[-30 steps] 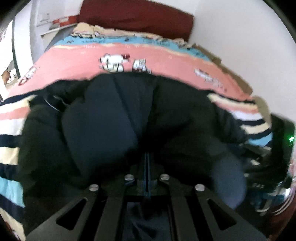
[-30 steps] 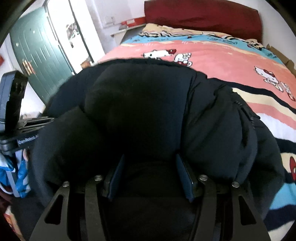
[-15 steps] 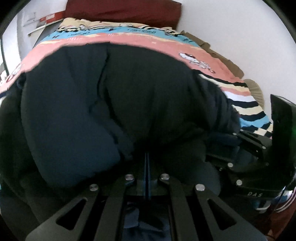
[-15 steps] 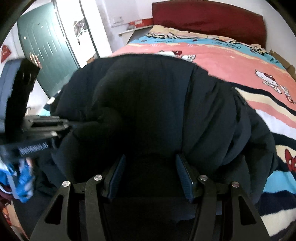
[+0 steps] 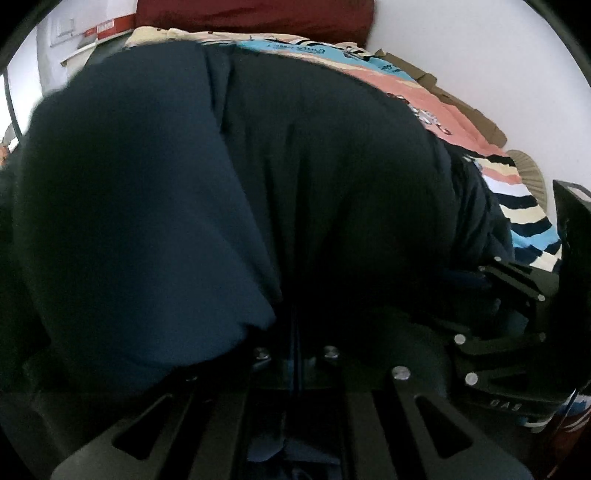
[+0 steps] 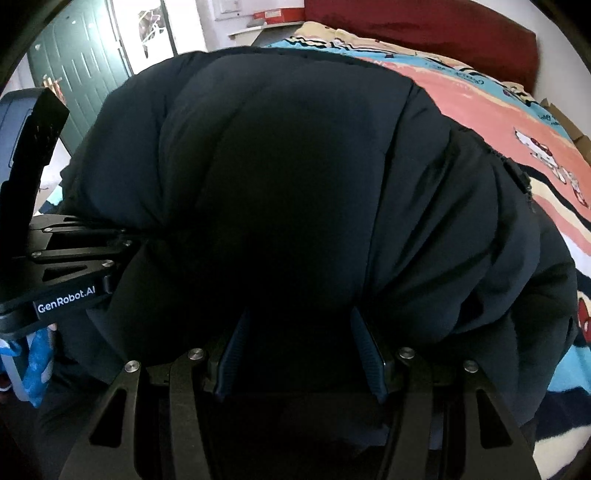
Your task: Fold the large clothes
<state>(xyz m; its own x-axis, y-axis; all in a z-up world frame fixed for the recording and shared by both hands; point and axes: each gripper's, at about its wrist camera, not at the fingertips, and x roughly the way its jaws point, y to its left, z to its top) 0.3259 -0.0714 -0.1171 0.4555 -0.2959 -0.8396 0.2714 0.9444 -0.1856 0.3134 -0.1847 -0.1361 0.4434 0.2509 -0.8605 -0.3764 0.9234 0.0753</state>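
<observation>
Navy padded fabric was found to fill both wrist views, the garment being a bulky quilted jacket (image 6: 295, 177) bunched up directly ahead of each tool. In the left wrist view the left gripper (image 5: 295, 347) was seen drawn tight, its jaws met with only a thin line between them where the cloth entered, so a fold of the jacket (image 5: 295, 177) was judged to be pinched there. In the right wrist view the right gripper (image 6: 301, 354) was seen with its blue pads (image 6: 365, 350) set apart and dark fabric packed between them; whether that fabric was truly clamped could not be told. The left tool was visible at the left edge of that view, touching the jacket's side. Beyond the garment, the striped and pink cartoon blanket (image 6: 480, 99) on the bed was noted, with a dark red headboard (image 6: 424, 26) furthest off. The jacket was judged soft, puffy and springy, fairly light for its bulk, with a slippery shell; hold is best taken at a seam or hem, where the filling is thinnest.
</observation>
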